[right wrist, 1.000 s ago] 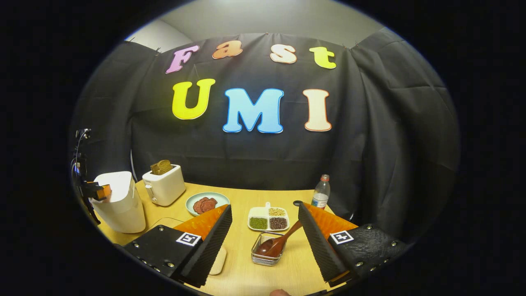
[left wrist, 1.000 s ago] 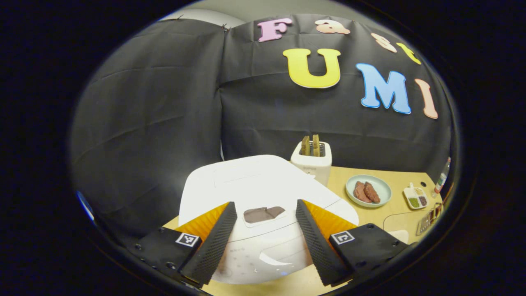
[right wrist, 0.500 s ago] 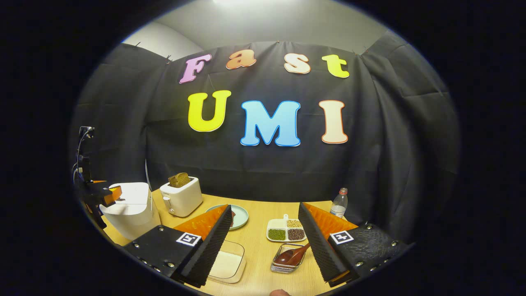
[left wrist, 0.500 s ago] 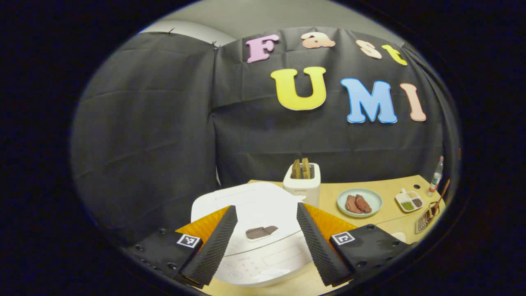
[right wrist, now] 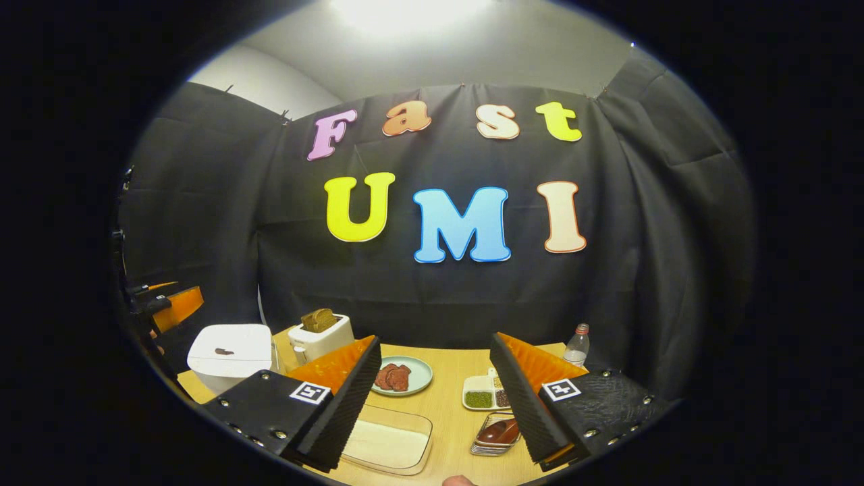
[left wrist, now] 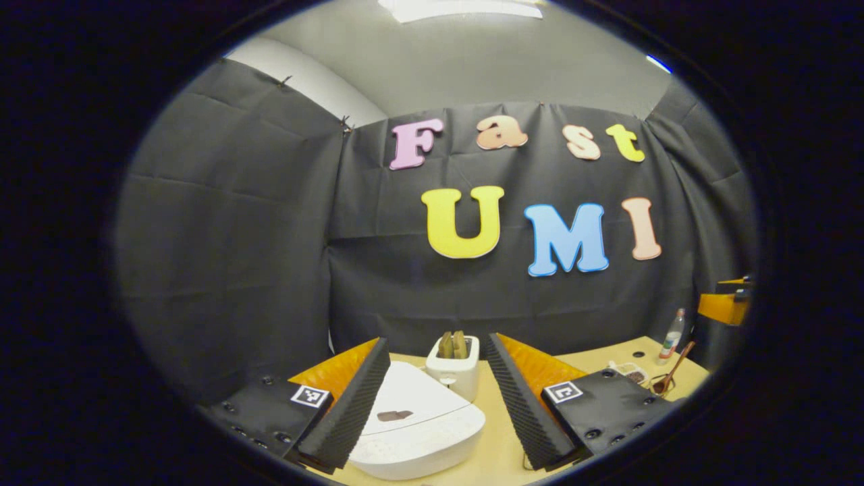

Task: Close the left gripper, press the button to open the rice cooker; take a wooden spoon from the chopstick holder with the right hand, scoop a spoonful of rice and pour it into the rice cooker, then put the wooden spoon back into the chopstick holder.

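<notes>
- In the left gripper view the left tool (left wrist: 437, 398) is released, its fingers wide apart and holding nothing, above the near side of the rice cooker (left wrist: 418, 432)
- The rice cooker is white, its lid down, with a dark patch on top; it stands on the bench (left wrist: 499, 445)
- Just behind the rice cooker stands a white toaster (left wrist: 453, 368) with two slices of bread in its slots
- Far to the right of the rice cooker the wooden spoon (left wrist: 669, 374) leans in its holder, with a bottle (left wrist: 672, 335) behind it
- In the right gripper view the right tool (right wrist: 435, 398) is also released and holds nothing
- There the rice cooker (right wrist: 229, 351) sits at the left, the toaster (right wrist: 320, 335) just to its right
- Farther right of the rice cooker come a plate of meat slices (right wrist: 398, 375), a clear box of rice (right wrist: 388, 442), a divided dish of beans (right wrist: 482, 395) and the chopstick holder (right wrist: 496, 435) with the wooden spoon (right wrist: 499, 429) lying in it
</notes>
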Demonstrator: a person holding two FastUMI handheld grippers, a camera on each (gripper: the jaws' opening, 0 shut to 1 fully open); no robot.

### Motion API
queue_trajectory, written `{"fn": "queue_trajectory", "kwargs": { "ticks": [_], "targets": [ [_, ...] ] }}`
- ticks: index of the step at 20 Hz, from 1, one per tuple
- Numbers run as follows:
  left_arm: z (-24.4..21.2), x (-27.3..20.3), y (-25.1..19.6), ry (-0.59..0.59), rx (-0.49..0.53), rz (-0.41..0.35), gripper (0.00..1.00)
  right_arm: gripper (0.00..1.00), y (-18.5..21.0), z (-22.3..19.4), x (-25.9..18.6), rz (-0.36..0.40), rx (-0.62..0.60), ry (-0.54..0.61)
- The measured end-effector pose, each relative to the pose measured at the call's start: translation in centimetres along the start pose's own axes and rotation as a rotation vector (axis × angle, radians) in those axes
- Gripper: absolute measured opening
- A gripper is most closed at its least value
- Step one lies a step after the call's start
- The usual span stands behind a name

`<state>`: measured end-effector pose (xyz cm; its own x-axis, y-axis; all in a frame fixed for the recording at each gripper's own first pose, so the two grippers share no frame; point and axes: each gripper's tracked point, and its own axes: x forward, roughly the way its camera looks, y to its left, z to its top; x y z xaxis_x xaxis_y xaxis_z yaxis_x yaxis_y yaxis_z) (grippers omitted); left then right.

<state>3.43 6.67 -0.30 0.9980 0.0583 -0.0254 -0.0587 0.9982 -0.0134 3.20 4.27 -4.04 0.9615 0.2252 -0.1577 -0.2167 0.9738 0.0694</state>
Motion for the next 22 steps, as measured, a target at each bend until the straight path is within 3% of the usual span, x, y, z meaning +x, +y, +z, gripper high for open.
{"fn": "queue_trajectory", "kwargs": {
  "ticks": [2,8,22],
  "targets": [
    [0.4,-1.1,-1.2,-0.012,0.007,-0.019,1.0,0.98,0.4,0.2,-0.5,0.0,0.004,-0.013],
    [0.3,-2.3,-3.4,-0.006,0.014,-0.072,1.0,0.98,1.7,1.2,-1.0,0.003,-0.008,-0.07],
    [0.6,-1.5,-1.2,0.007,-0.015,-0.045,1.0,0.98,3.6,2.8,-0.2,0.023,-0.016,-0.115]
  ]
}}
